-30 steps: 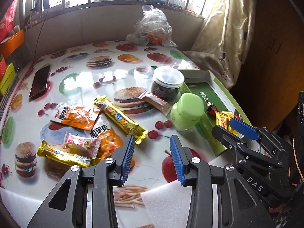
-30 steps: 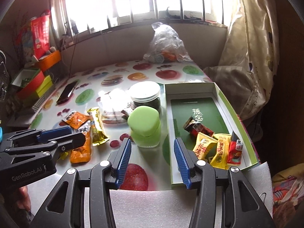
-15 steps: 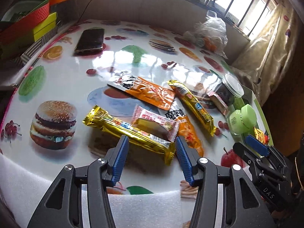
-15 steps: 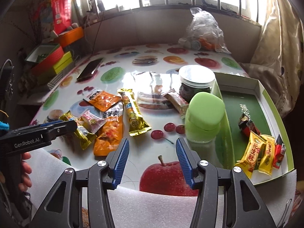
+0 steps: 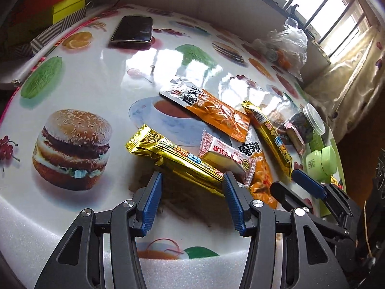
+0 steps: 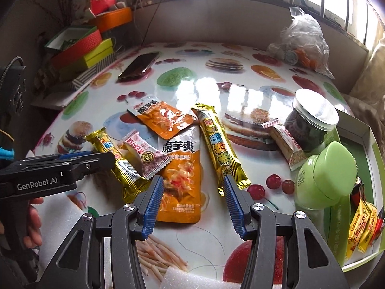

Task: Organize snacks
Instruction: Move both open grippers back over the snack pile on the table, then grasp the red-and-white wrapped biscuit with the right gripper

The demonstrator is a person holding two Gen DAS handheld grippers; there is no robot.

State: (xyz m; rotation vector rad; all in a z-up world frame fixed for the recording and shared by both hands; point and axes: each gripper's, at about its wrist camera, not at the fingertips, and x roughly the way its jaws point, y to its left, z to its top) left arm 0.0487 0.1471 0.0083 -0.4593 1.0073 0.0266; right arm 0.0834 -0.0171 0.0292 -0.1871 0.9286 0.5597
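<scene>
Several snack packets lie loose on the fruit-print table. My left gripper [image 5: 192, 180] is open, low over the nearer gold bar [image 5: 173, 159], which runs slantwise just ahead of its jaws without being pressed. A pink-and-white candy packet [image 5: 223, 154] leans on that bar. My right gripper [image 6: 192, 183] is open above the lower orange pouch [image 6: 182, 178], with a second gold bar [image 6: 219, 144] beside its right finger. Another orange pouch [image 6: 163, 118] lies further back. The green box [image 6: 370, 144] at the right holds several small yellow and red packets [image 6: 363, 224].
A green-lidded jar [image 6: 324, 178], a dark-filled jar [image 6: 310, 122] and a small wafer packet [image 6: 286, 144] stand by the box. A phone [image 6: 139, 65], a plastic bag [image 6: 303, 45] and stacked boxes [image 6: 81, 48] sit at the far side. White foam pads the near table edge.
Both grippers swung left across the table and dropped lower. The left jaws widened and came over the gold bar; the right moved from the green jar to the orange pouch.
</scene>
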